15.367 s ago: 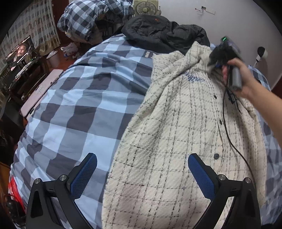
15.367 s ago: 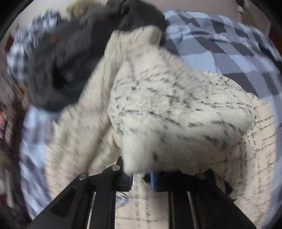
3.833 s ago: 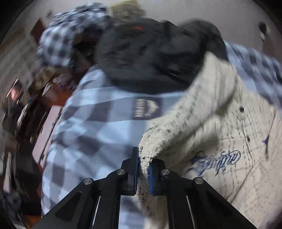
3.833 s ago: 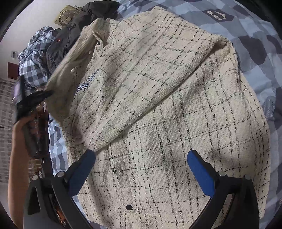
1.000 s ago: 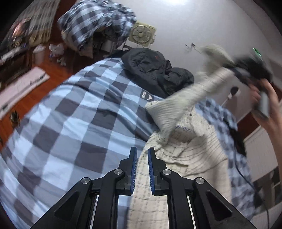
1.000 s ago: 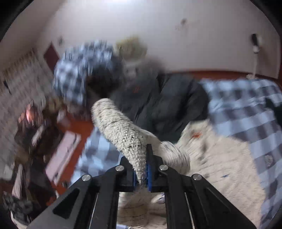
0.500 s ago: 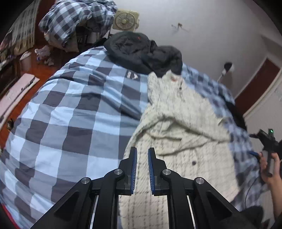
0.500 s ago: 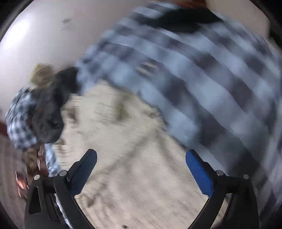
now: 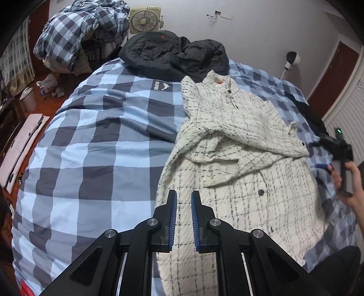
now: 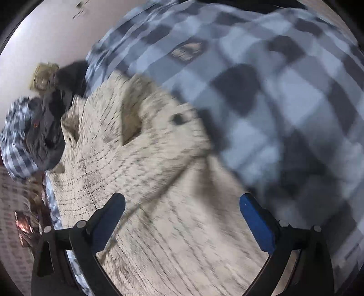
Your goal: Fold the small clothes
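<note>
While left gripper (image 9: 183,201) hovers over jacket (image 9: 238,145), jaws nearly together, right gripper (image 10: 182,216) jaws spread.

One cream checked jacket (image 9: 245,145), one black coat (image 9: 173,54), one fan (image 9: 144,19), two tongs (image 9: 183,202) (image 10: 182,218).

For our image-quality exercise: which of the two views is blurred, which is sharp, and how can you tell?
Right wrist view: motion-blurred, the cream plaid jacket and checked duvet smeared. Left wrist view: sharp, jacket buttons crisp, edges bent by fisheye.
</note>
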Available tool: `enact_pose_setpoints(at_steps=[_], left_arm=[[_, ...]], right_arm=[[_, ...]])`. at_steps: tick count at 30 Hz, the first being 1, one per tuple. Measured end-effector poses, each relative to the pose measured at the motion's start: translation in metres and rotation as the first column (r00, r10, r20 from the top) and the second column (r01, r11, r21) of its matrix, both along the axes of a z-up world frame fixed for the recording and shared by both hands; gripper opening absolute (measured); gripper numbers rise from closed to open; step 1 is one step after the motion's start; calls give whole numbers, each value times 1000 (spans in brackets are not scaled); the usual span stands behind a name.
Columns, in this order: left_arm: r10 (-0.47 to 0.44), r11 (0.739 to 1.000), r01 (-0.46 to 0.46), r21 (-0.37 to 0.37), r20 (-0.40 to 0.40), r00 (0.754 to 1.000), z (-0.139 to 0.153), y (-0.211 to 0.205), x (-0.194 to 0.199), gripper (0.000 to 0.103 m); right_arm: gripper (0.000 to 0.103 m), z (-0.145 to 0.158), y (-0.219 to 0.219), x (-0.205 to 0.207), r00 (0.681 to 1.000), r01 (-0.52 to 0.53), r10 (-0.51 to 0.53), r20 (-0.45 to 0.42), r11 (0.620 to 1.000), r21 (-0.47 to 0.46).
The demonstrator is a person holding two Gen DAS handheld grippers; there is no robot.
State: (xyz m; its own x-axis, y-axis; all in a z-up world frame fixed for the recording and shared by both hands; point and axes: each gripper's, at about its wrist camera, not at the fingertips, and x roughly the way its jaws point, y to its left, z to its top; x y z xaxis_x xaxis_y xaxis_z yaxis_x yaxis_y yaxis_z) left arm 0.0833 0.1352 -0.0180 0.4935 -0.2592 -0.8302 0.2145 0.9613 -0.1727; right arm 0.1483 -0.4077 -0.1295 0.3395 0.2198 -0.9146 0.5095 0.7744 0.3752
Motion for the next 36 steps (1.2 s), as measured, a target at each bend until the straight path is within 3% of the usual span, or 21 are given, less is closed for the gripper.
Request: enact_pose_setpoints(at_steps=[3, 7, 9, 10, 13, 16, 21, 23, 24, 27, 32, 34, 35, 36], left_arm=[[-3, 1000, 3, -1, -11, 1000, -4, -1, 3, 11], [-39, 998, 38, -43, -19, 999, -9, -7, 5, 11], [-97, 992, 98, -76, 19, 995, -3, -13, 0, 11], [-124, 989, 127, -79, 34, 992, 0, -17, -2, 11], [-202, 976, 205, -68, 45, 978, 3, -33, -9, 11], [-246, 969, 246, 6, 14, 969, -4, -47, -17, 11], [-317, 937, 319, 140, -36, 948, -11, -60, -47, 11], [-334, 931, 338, 134, -57, 941, -12, -56, -52, 11], [-315, 941, 321, 110, -66, 947, -13, -51, -55, 11], [-282, 950, 289, 121, -75, 957, -19, -43, -66, 11], [-259, 959, 261, 115, -33, 965, -16, -32, -80, 12], [-263, 963, 261, 68, 14, 965, -8, -24, -86, 30], [-274, 961, 273, 46, 41, 961, -4, -22, -88, 89], [-295, 955, 294, 27, 78, 952, 1, -21, -92, 103]], right_arm=[[99, -20, 37, 25, 997, -76, 75, -19, 997, -30], [100, -66, 68, 38, 979, -146, 130, -155, 985, -94], [100, -54, 78, 30, 983, -166, 150, -108, 973, -162], [100, -47, 81, 25, 982, -180, 169, -86, 973, -144], [100, -11, 83, -13, 971, -241, 241, -9, 971, 3], [100, 47, 70, -63, 960, -276, 273, 54, 959, 64], [100, 168, 42, -167, 933, -338, 335, 134, 941, -2], [100, 219, 33, -207, 913, -365, 369, 173, 929, -59], [100, 240, 30, -225, 906, -368, 379, 187, 925, -90], [100, 274, 19, -265, 904, -351, 375, 205, 925, -145], [100, 261, 37, -265, 906, -344, 390, 165, 905, -250], [100, 244, 45, -260, 915, -330, 380, 138, 899, -288], [100, 235, 46, -260, 919, -324, 372, 130, 901, -288], [100, 223, 48, -257, 922, -325, 368, 119, 904, -276]])
